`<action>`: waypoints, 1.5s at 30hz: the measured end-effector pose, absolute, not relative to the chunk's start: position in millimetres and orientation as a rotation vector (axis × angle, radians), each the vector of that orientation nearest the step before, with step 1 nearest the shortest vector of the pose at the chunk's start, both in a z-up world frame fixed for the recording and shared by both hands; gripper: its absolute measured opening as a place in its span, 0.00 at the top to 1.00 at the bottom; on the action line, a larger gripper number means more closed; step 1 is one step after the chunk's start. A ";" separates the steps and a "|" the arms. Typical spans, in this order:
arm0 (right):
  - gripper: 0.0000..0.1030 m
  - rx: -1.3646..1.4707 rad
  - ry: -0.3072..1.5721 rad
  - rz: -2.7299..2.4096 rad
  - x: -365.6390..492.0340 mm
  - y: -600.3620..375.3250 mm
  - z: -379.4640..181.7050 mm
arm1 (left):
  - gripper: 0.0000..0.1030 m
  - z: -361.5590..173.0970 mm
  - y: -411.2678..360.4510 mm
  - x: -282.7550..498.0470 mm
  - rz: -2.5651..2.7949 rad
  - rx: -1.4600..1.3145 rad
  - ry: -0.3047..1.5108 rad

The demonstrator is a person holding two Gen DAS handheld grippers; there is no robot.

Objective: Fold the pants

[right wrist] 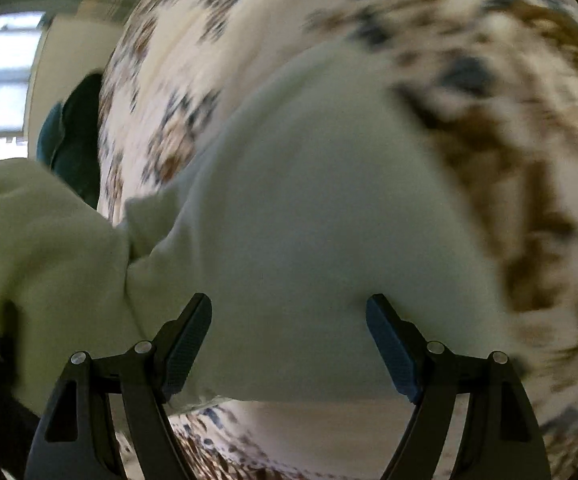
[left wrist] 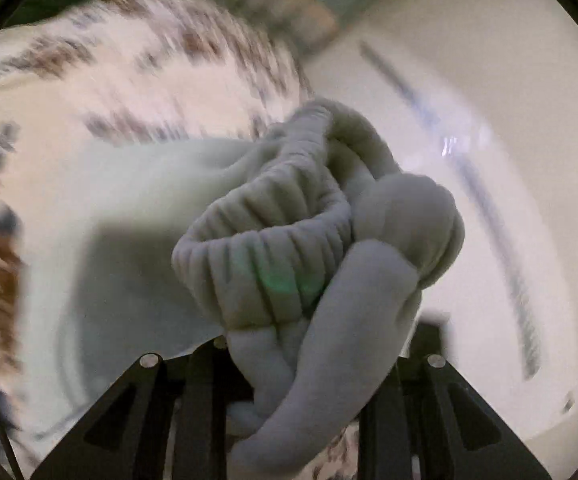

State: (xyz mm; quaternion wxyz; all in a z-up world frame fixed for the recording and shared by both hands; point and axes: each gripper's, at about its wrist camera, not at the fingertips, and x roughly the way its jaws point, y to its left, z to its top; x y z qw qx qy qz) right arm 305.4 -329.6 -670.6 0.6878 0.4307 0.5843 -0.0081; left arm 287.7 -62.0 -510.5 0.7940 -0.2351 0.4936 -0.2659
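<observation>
The left hand-held gripper is matte black plastic, with angular arms pierced by triangular cut-outs and a round silver screw head on each. The right hand-held gripper has the same black frame and four silver screws; its fingers carry blue textured pads.

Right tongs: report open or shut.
Open. The right tongs stand wide apart over the pale pants, gripping nothing; the two fingers are clearly separated.
</observation>
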 end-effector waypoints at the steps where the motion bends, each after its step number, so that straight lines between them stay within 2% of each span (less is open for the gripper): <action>1: 0.20 0.975 1.301 -0.044 300.5 -344.2 -669.5 | 0.81 -524.6 -78.8 285.4 -0.578 -0.468 1.094; 5: 0.20 1.005 1.291 -0.135 282.4 -404.8 -667.1 | 0.80 -579.1 -122.8 272.8 -0.559 -0.284 1.221; 8: 0.20 1.011 1.289 -0.143 279.1 -428.7 -664.5 | 0.75 -580.0 -130.4 270.4 -0.531 -0.141 1.205; 10: 0.20 1.013 1.287 -0.126 280.5 -440.0 -661.9 | 0.62 -565.0 -142.9 264.9 -0.515 -0.012 1.189; 11: 0.20 1.015 1.287 -0.117 280.7 -443.7 -660.3 | 0.42 -561.7 -146.5 262.6 -0.517 0.030 1.186; 12: 0.20 1.021 1.284 -0.099 281.9 -447.4 -658.0 | 0.14 -556.3 -149.1 256.7 -0.526 0.062 1.183; 13: 0.20 1.025 1.281 -0.081 283.6 -449.9 -655.3 | 0.07 -549.9 -150.5 247.6 -0.542 0.086 1.174; 15: 0.20 1.032 1.276 -0.050 286.8 -451.8 -649.0 | 0.06 -541.4 -147.1 220.2 -0.564 0.100 1.152; 19: 0.20 1.033 1.287 0.042 297.8 -435.1 -642.8 | 0.06 -527.7 -131.9 224.9 -0.512 0.095 1.115; 24: 0.20 1.037 1.334 0.198 313.9 -399.4 -657.8 | 0.06 -512.6 -64.7 245.6 -0.266 0.008 1.149; 29: 0.13 0.971 1.217 0.248 312.6 -384.1 -650.5 | 0.06 -536.8 -5.9 279.6 -0.094 -0.038 1.226; 32: 0.12 0.801 1.265 0.229 318.1 -369.0 -654.5 | 0.06 -557.1 6.3 289.3 -0.091 -0.040 1.285; 33: 0.12 0.783 1.347 0.242 323.1 -362.0 -667.0 | 0.06 -561.7 7.2 289.9 -0.095 -0.046 1.300; 34: 0.18 0.779 1.431 0.252 326.6 -354.9 -678.6 | 0.06 -563.5 7.8 288.8 -0.106 -0.061 1.308; 35: 0.33 0.765 1.439 0.248 326.0 -351.5 -679.0 | 0.06 -565.5 8.2 288.5 -0.123 -0.085 1.322; 36: 0.52 0.735 1.426 0.255 327.4 -348.5 -673.2 | 0.06 -565.8 7.5 286.6 -0.128 -0.098 1.329; 39: 0.58 0.566 1.395 0.217 334.4 -342.0 -639.0 | 0.06 -559.5 4.0 279.9 -0.150 -0.143 1.331; 42: 0.59 0.541 1.315 0.175 338.6 -360.6 -605.8 | 0.06 -558.8 0.9 280.3 -0.175 -0.221 1.345; 45: 0.59 0.497 1.321 0.091 348.1 -387.1 -608.7 | 0.06 -564.9 -5.2 286.1 -0.206 -0.261 1.374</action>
